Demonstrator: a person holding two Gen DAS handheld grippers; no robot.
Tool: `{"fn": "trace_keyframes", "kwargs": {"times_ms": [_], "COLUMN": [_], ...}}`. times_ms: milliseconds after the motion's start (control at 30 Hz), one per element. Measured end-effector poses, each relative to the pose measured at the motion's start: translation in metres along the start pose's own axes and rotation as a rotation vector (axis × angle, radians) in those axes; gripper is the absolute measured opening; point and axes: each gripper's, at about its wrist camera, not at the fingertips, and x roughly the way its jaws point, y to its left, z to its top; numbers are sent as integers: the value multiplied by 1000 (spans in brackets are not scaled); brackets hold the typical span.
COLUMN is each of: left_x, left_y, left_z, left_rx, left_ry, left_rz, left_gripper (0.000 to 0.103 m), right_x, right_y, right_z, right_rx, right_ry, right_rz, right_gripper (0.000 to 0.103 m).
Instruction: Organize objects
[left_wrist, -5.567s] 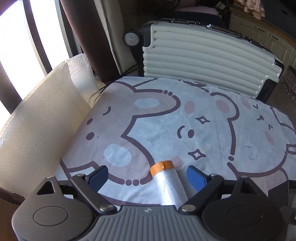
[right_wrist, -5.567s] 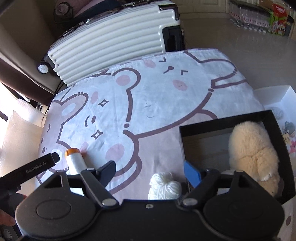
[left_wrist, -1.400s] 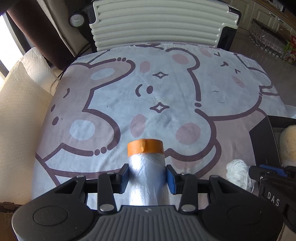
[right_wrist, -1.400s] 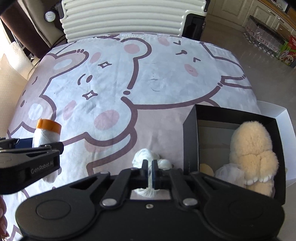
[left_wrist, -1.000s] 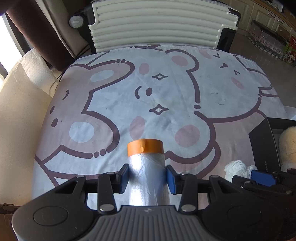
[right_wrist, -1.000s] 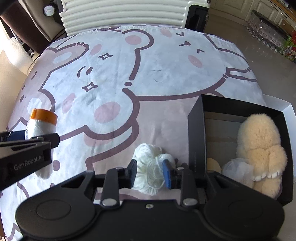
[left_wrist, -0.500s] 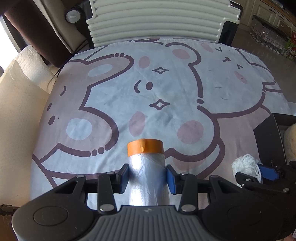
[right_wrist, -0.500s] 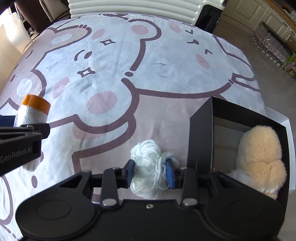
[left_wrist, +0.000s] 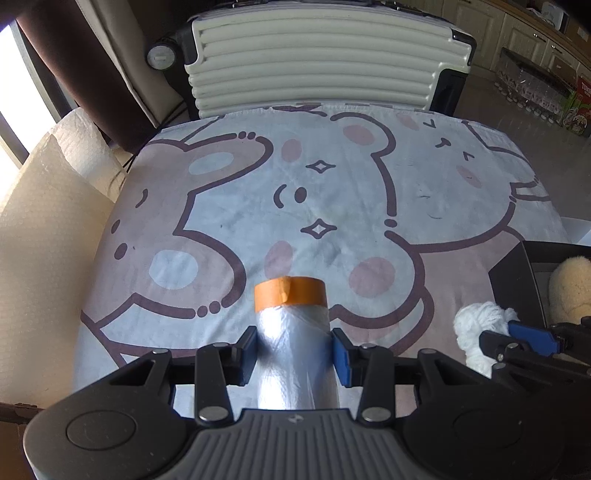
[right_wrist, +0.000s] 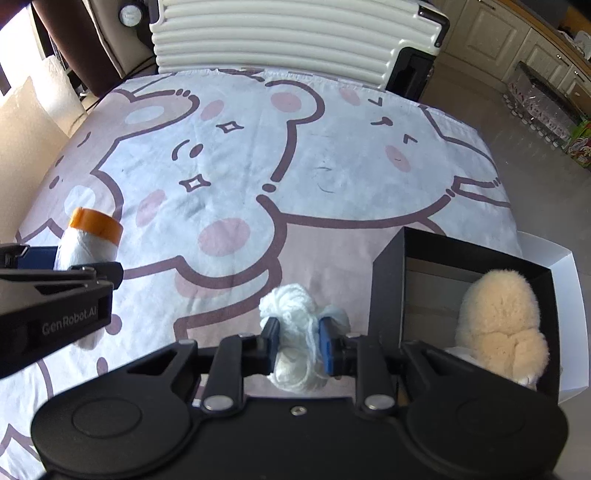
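The left gripper (left_wrist: 294, 356) is clenched on a roll of clear plastic film (left_wrist: 295, 354), its blue pads pressing both sides of the roll, whose orange-taped end (left_wrist: 290, 293) points forward over the surface (left_wrist: 332, 184). From the right wrist view the same roll (right_wrist: 86, 243) shows at the left, held clear above the cloth. The right gripper (right_wrist: 298, 343) is grasping a ball of white yarn (right_wrist: 291, 317); its jaws have just been closing, and the blue pads squeeze the soft strands between them, with loose loops bulging out in front and below. In the left wrist view the yarn (left_wrist: 476, 325) sits at the far right, just beside the wall of a black box (left_wrist: 513, 273). That open black box (right_wrist: 388, 288) stands just to the right of the yarn, and a cream plush toy (right_wrist: 498, 321) lies inside it against the right wall. A white box lid (right_wrist: 569, 295) shows behind and beside the black box. The surface is covered by a cloth printed with cartoon bears and rabbits. At its far edge lies a ribbed cream suitcase (right_wrist: 295, 33), and bubble wrap (left_wrist: 48, 229) leans at the left.
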Motion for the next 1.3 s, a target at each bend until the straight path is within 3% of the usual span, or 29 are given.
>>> {"fn": "trace_keyframes", "kwargs": {"times_ms": [33, 233, 300, 467, 633, 767, 1100, 1300], "left_x": [-4, -20, -22, -24, -14, -3, 14, 18], "left_y": [0, -4, -5, -3, 2, 6, 11, 11], "left_z": [0, -4, -5, -1, 2, 3, 4, 4], "left_rx": [0, 4, 4, -10, -22, -24, -21, -14], "left_ry": [-7, -34, -39, -58, -51, -33, 1, 11], "left_rz": [-1, -7, -7, -17, -21, -22, -19, -18], "left_gripper": [43, 43, 43, 43, 43, 43, 43, 43], "right_x": [-4, -19, -21, -10, 4, 18, 51, 57], "right_y": [-2, -6, -7, -11, -13, -8, 16, 18], "right_z": [0, -5, -7, -10, -7, -6, -10, -11], "right_rx": [7, 19, 18, 1, -39, -67, -235, -277], "right_ry": [-8, -31, -33, -18, -7, 38, 93, 103], "right_rz": [2, 17, 37, 139, 125, 139, 24, -20], "right_gripper": [0, 1, 4, 31, 44, 44, 50, 42]}}
